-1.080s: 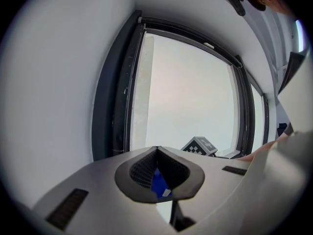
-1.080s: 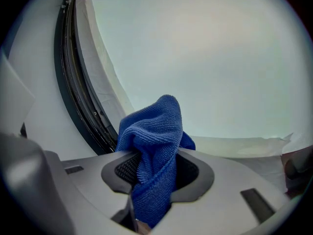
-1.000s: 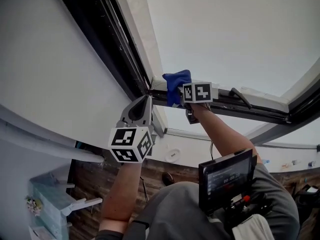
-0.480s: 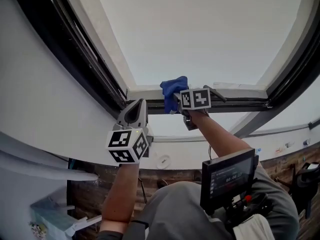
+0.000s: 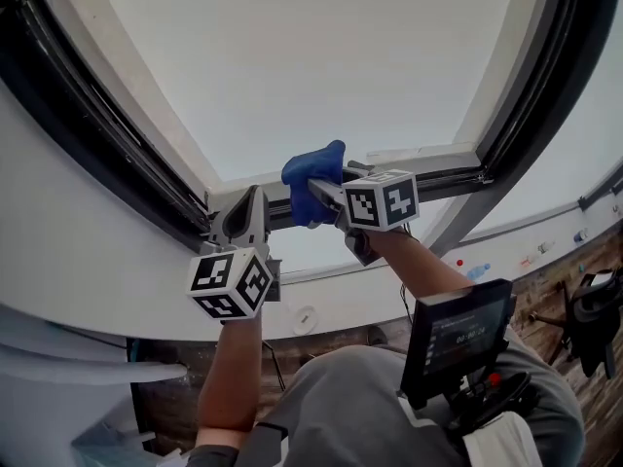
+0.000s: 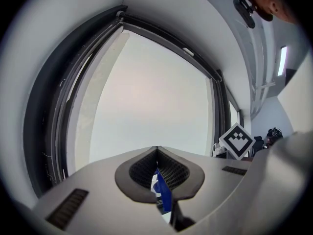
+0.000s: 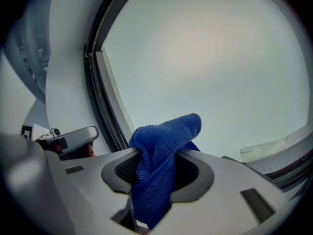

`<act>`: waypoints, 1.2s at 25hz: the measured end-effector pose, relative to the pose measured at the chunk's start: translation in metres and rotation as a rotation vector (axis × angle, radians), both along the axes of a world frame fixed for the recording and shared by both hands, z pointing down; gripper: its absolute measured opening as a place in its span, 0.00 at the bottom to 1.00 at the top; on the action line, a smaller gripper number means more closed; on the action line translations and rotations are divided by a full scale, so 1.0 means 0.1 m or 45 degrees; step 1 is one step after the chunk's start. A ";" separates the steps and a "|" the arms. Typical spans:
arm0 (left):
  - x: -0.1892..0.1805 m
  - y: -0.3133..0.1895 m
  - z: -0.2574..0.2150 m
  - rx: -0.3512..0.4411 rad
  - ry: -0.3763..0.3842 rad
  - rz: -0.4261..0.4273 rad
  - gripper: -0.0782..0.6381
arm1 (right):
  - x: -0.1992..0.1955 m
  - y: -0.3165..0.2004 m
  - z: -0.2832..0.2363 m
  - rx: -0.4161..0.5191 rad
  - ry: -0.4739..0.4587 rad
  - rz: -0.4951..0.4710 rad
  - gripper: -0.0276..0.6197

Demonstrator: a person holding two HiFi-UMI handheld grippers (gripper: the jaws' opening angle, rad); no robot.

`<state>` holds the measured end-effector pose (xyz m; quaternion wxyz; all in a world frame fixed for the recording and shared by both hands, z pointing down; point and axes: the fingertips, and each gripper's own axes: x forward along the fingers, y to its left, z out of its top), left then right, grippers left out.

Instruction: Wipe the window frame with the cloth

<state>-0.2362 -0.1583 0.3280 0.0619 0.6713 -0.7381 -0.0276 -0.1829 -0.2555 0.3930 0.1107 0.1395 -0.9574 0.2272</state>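
Note:
A blue cloth (image 5: 311, 178) bunches up against the window frame's lower rail (image 5: 438, 175), a short way right of the frame's corner. My right gripper (image 5: 313, 191) is shut on it, with its marker cube behind. In the right gripper view the cloth (image 7: 166, 133) spills out between the jaws of the right gripper (image 7: 159, 155), in front of the pale glass and the dark frame (image 7: 105, 97). My left gripper (image 5: 255, 195) rests at the frame's corner, shut, with nothing seen in its grip. Its tips meet in the left gripper view (image 6: 156, 150).
The dark frame side (image 5: 88, 134) runs up to the left and another side (image 5: 545, 76) rises at the right. A small monitor (image 5: 458, 343) hangs at the person's chest. A grey pipe (image 5: 88, 368) crosses the lower left. A chair (image 5: 594, 309) stands on the floor far below.
The head camera has swung, so the window sits more centred. The right gripper and cloth have drawn away from the frame's corner along the lower rail. The left gripper stays by the corner.

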 end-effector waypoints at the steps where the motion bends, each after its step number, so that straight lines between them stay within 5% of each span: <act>1: 0.02 -0.02 -0.02 0.008 0.001 0.008 0.12 | 0.06 0.01 -0.08 0.020 -0.016 0.005 0.29; 13: 0.47 -0.24 -0.22 0.091 -0.025 0.112 0.12 | 0.86 -0.12 -0.67 0.193 -0.125 0.175 0.29; 22: 0.43 -0.25 -0.31 0.110 -0.079 0.084 0.12 | 0.98 -0.14 -0.78 0.332 -0.096 0.213 0.28; 30: 0.36 -0.28 -0.32 0.117 -0.078 0.065 0.12 | 0.99 -0.17 -0.84 0.339 -0.113 0.217 0.28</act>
